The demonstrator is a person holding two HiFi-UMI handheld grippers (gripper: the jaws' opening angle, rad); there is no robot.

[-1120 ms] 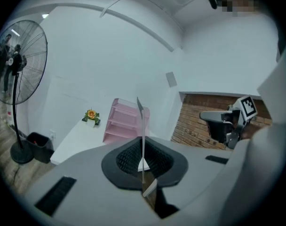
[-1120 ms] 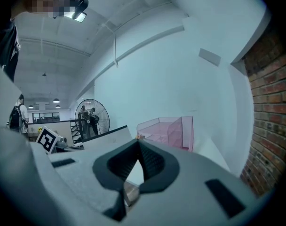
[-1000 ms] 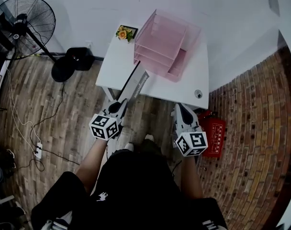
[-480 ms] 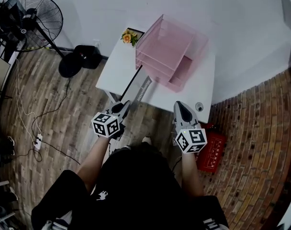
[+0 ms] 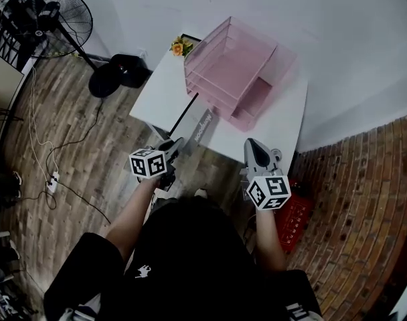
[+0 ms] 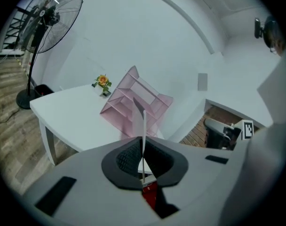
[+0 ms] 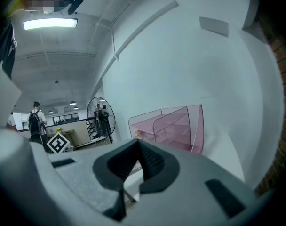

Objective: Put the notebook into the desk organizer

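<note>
The desk organizer sits on the table.

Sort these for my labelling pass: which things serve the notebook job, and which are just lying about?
Job: notebook, clamped in the left gripper; pink desk organizer; white table.
Lying about: flower decoration; standing fan; red crate; power strip.

Black clothing, small white logo; grey left claw, right claw, black-and-white marker cubes.
</note>
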